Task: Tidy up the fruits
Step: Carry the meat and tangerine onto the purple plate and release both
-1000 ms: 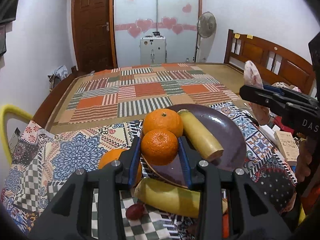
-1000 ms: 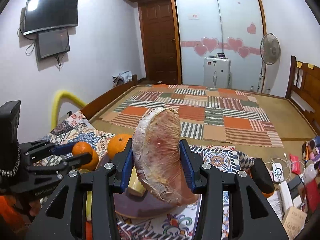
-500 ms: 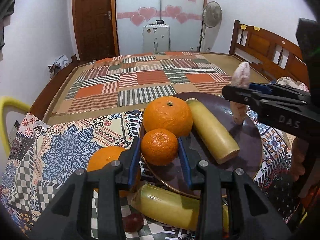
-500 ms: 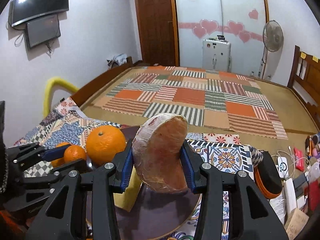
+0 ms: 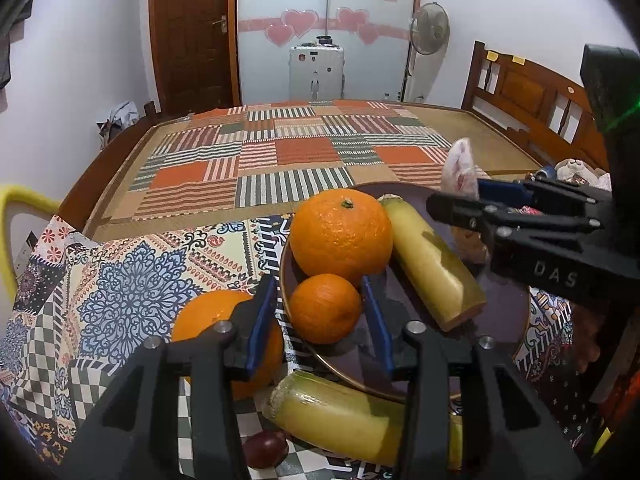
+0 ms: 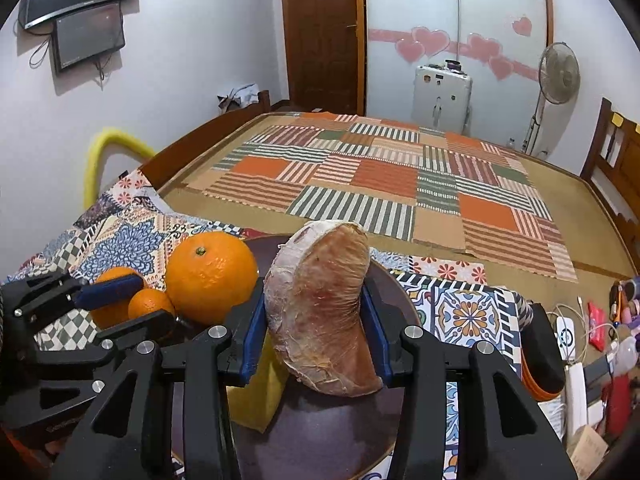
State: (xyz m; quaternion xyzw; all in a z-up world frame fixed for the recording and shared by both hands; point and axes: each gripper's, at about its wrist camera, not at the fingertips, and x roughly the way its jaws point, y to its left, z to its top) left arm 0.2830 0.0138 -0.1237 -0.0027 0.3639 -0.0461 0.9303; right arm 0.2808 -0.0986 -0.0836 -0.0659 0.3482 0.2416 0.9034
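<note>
Your table's patterned cloth (image 5: pixel 132 280) carries the dark plate (image 5: pixel 500 320) at 3 o'clock, an orange (image 5: pixel 208 320), a sugarcane piece (image 5: pixel 340 416) and a grape (image 5: pixel 264 448) at 6.

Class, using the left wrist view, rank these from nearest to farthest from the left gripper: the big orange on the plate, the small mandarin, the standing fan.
1. Small mandarin, between the left gripper fingers.
2. Big orange, just behind it on the plate.
3. Standing fan, by the far wall.
</note>
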